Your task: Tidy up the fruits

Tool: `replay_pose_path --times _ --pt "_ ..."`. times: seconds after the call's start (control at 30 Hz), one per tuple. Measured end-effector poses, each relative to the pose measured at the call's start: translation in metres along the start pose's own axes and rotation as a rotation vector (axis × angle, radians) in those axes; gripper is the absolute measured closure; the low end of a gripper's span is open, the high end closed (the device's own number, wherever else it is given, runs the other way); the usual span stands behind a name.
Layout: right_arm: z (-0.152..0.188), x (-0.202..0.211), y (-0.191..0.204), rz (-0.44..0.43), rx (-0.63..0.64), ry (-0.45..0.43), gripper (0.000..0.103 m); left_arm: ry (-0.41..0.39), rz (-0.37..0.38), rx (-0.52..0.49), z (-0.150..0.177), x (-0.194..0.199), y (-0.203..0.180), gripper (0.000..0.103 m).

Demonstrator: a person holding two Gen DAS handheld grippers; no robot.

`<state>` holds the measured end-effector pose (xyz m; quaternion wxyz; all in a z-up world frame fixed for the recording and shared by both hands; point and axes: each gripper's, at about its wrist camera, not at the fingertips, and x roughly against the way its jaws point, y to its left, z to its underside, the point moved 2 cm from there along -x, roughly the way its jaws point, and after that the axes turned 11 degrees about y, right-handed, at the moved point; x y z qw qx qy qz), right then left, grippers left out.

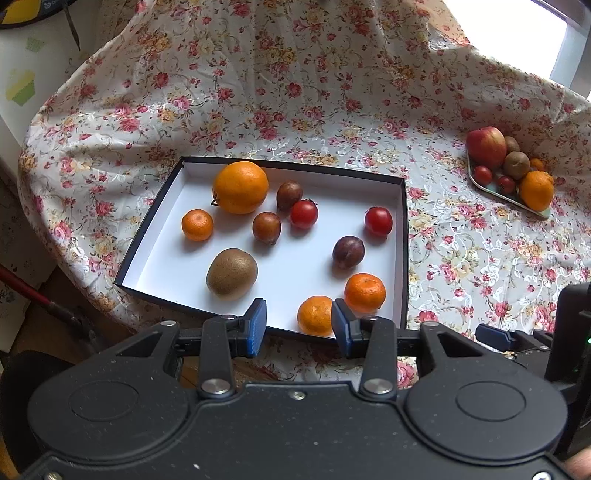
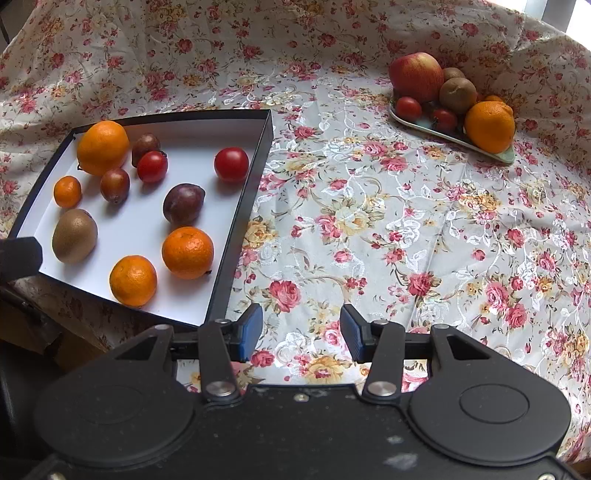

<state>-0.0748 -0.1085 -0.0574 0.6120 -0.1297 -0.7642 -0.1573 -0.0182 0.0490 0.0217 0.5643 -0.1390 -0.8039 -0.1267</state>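
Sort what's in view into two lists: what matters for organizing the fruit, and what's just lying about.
For the job:
box of loose fruit
plate of piled fruit
left tongs, open
right tongs, open

Lying about:
floral cloth
red pole, left of the table

Floral tablecloth (image 2: 369, 221) drapes beneath a bright window (image 1: 517, 33)
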Motion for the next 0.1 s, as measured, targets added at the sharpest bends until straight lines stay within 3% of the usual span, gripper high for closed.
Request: replay_pose_path --times 0.1 --pt "0.0004 -0.0016 0.0011 0.0 0.004 0.005 0.054 -0.005 0.002 0.017 0.0 0.0007 0.003 0.053"
